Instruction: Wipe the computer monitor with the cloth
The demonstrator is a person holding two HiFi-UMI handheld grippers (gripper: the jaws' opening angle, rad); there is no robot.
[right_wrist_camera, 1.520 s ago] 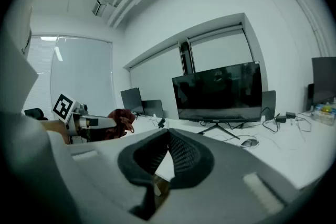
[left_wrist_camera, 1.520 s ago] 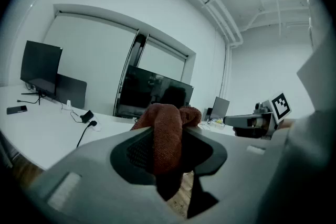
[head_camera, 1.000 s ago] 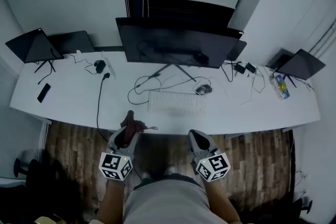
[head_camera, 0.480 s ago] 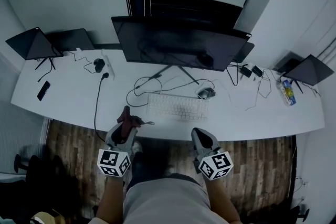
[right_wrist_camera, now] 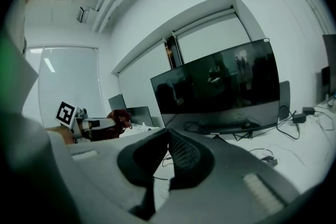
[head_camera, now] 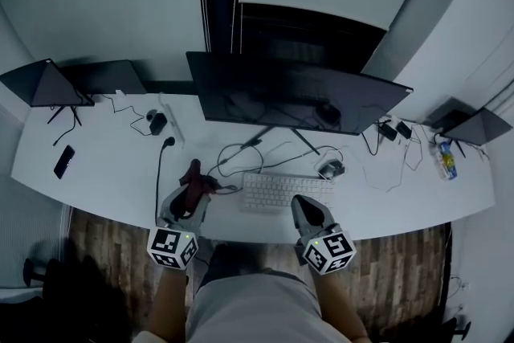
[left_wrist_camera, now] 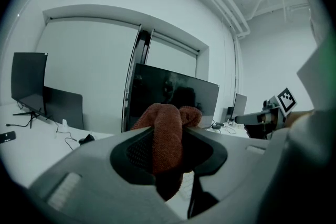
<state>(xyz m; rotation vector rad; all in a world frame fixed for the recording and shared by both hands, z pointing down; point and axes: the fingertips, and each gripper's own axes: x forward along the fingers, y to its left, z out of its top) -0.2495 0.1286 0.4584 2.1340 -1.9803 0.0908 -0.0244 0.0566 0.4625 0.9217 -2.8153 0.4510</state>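
Observation:
A wide dark monitor (head_camera: 295, 96) stands on the white desk (head_camera: 104, 165), its screen off; it also shows as the monitor (left_wrist_camera: 173, 94) and the monitor (right_wrist_camera: 218, 86) ahead of each gripper. My left gripper (head_camera: 189, 190) is shut on a rust-red cloth (head_camera: 193, 179), which bulges out between its jaws as the cloth (left_wrist_camera: 167, 134). It hovers over the desk's front edge, left of the keyboard (head_camera: 287, 190). My right gripper (head_camera: 303, 209) is shut with nothing in it, near the keyboard's front right; its jaw tips (right_wrist_camera: 168, 134) meet.
Cables (head_camera: 241, 153), a mouse (head_camera: 330, 169), a power strip (head_camera: 170, 120) and a phone (head_camera: 63, 161) lie on the desk. Further dark screens stand at the far left (head_camera: 48, 84) and far right (head_camera: 474, 124). A bottle (head_camera: 446, 161) sits at the right end.
The view has moved forward toward the desk. Both grippers now hang over its front edge and the keyboard, closer to the monitor. The cloth stays held.

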